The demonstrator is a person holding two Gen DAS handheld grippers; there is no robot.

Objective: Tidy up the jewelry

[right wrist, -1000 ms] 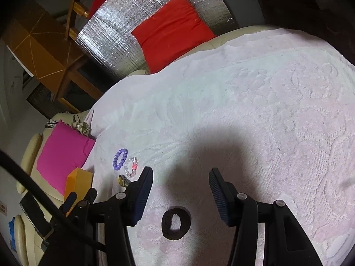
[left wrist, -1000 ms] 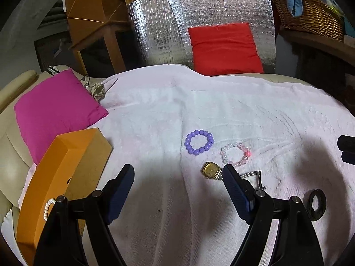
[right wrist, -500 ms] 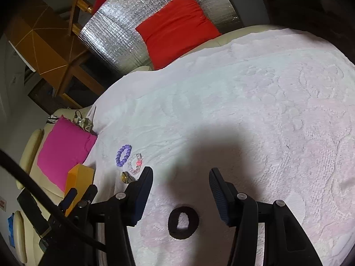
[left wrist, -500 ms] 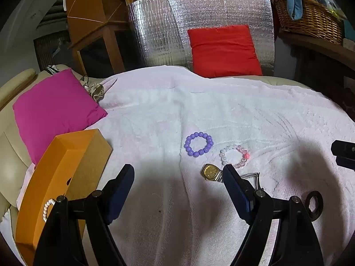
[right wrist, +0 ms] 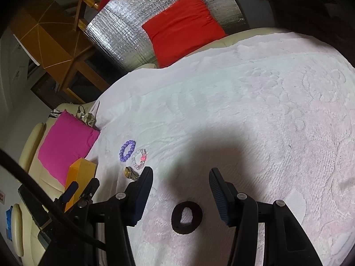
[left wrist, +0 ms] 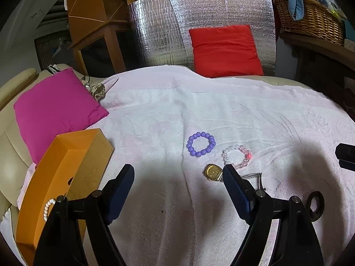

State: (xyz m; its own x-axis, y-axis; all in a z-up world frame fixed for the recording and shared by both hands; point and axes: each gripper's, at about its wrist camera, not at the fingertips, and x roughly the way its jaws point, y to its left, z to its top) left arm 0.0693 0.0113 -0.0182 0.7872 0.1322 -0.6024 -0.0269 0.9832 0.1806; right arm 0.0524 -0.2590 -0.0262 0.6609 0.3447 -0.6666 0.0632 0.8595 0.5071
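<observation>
On the pale pink towel lie a purple bead bracelet (left wrist: 201, 144), a pink-and-white bead bracelet (left wrist: 237, 157), a gold watch (left wrist: 213, 172) and a black ring-shaped band (left wrist: 315, 206). An orange box (left wrist: 60, 177) at the left holds a white bead bracelet (left wrist: 47, 207). My left gripper (left wrist: 178, 177) is open and empty, just short of the watch. My right gripper (right wrist: 180, 179) is open and empty, with the black band (right wrist: 186, 218) lying between its fingers. The purple bracelet (right wrist: 127, 150), pink bracelet (right wrist: 139, 159) and watch (right wrist: 130, 173) lie to its left.
A magenta cushion (left wrist: 55, 110) lies left of the towel. A red cushion (left wrist: 225, 51) leans on a silver foil panel (left wrist: 168, 26) at the back. A wicker basket (left wrist: 310, 17) stands at the back right. Wooden furniture (left wrist: 93, 15) stands back left.
The right gripper has moved forward over the black band, which now lies further back between its fingers. The left gripper has barely shifted.
</observation>
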